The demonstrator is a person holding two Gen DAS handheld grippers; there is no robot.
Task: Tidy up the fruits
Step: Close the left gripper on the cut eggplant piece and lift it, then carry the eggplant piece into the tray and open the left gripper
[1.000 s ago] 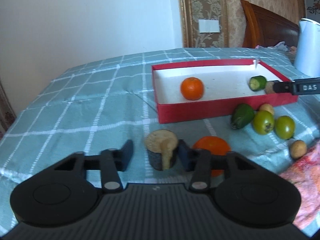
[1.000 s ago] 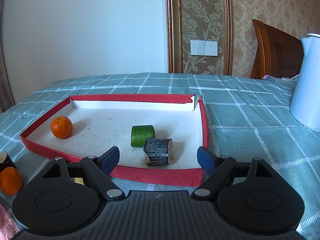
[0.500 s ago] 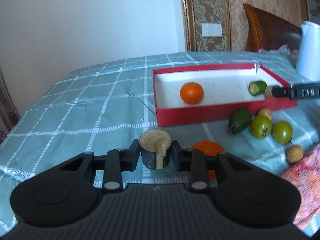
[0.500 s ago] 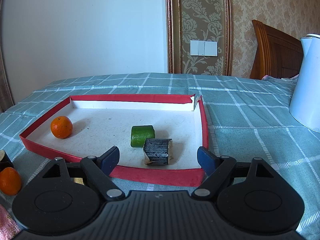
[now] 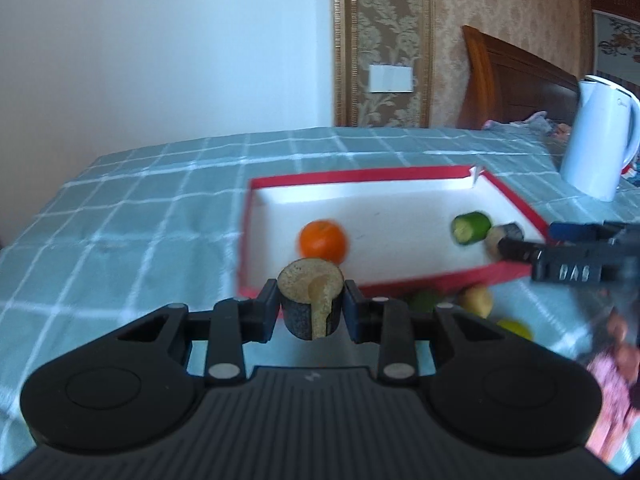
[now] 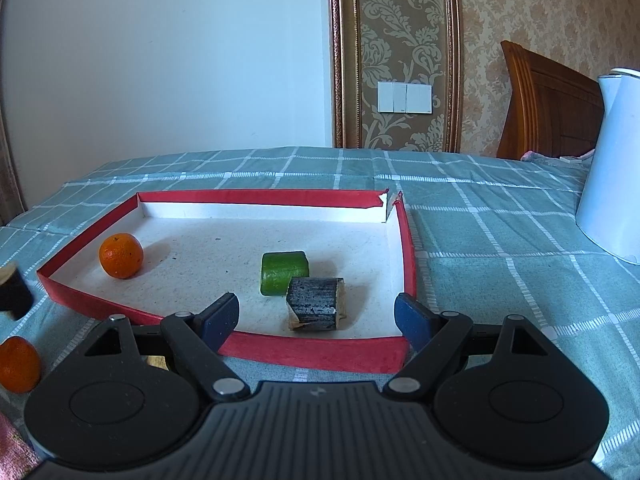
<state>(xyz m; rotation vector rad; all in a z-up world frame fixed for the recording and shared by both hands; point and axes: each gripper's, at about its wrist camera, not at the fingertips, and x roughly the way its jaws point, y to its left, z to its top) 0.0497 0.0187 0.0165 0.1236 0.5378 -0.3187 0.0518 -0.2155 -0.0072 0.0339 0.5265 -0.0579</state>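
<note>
My left gripper [image 5: 311, 309] is shut on a dark-skinned cut fruit piece [image 5: 311, 300] with a tan cut top, held above the cloth just before the red tray [image 5: 440, 280]. The same piece shows at the left edge of the right wrist view [image 6: 14, 292]. Inside the tray [image 6: 320, 352] lie an orange [image 6: 121, 255], a green cut piece [image 6: 284, 272] and a dark cut piece [image 6: 316, 308]. My right gripper [image 6: 316, 316] stands open over the tray's near right corner, its pads on either side of the dark piece without touching it.
A second orange [image 6: 18, 364] lies on the checked cloth left of the tray. Several small green and tan fruits [image 5: 476, 300] sit by the tray's front wall. A white kettle [image 6: 612, 168] stands at the right, a pink patterned cloth [image 5: 612, 380] nearer.
My left gripper shut on the dark cut piece, then lifted it off the cloth and carried it toward the tray. The right gripper has stayed where it was.
</note>
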